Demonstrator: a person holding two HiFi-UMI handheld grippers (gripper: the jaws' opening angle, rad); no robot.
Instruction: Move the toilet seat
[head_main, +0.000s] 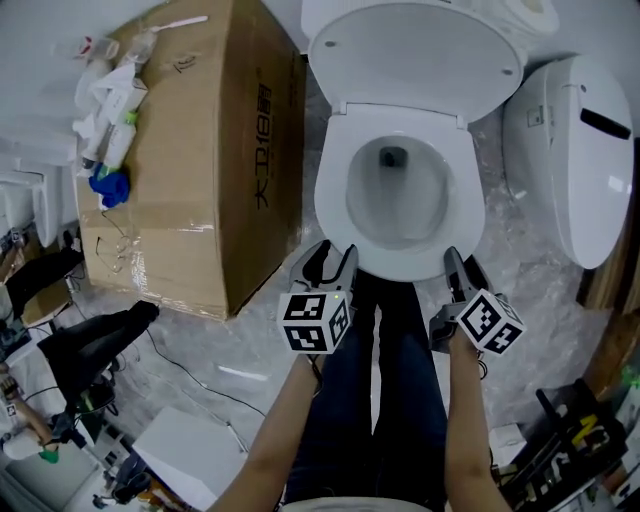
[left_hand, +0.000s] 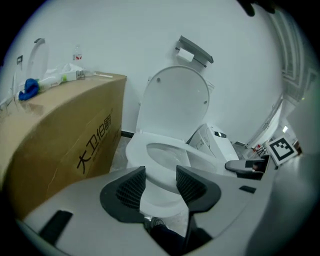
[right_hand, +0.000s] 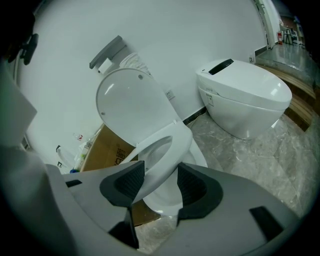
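Note:
The white toilet seat (head_main: 334, 185) lies over the bowl, its lid (head_main: 415, 55) standing up against the wall. My right gripper (head_main: 455, 262) is at the seat's front right rim. In the right gripper view the seat's (right_hand: 172, 142) front edge runs between the two dark pads, and the right gripper (right_hand: 161, 172) is shut on it. The seat looks lifted a little off the bowl (right_hand: 167, 202) there. My left gripper (head_main: 335, 256) hovers at the bowl's front left. In its own view the left gripper (left_hand: 161, 176) is open, with only the bowl's front behind the gap. The right gripper (left_hand: 245, 167) shows at the seat's (left_hand: 150, 145) far side.
A large cardboard box (head_main: 190, 150) stands left of the toilet, with bottles and a blue thing (head_main: 108, 187) on top. A second white toilet (head_main: 580, 150) sits close on the right. The person's legs (head_main: 385, 400) are just before the bowl. Cables trail over the marble floor (head_main: 250, 350).

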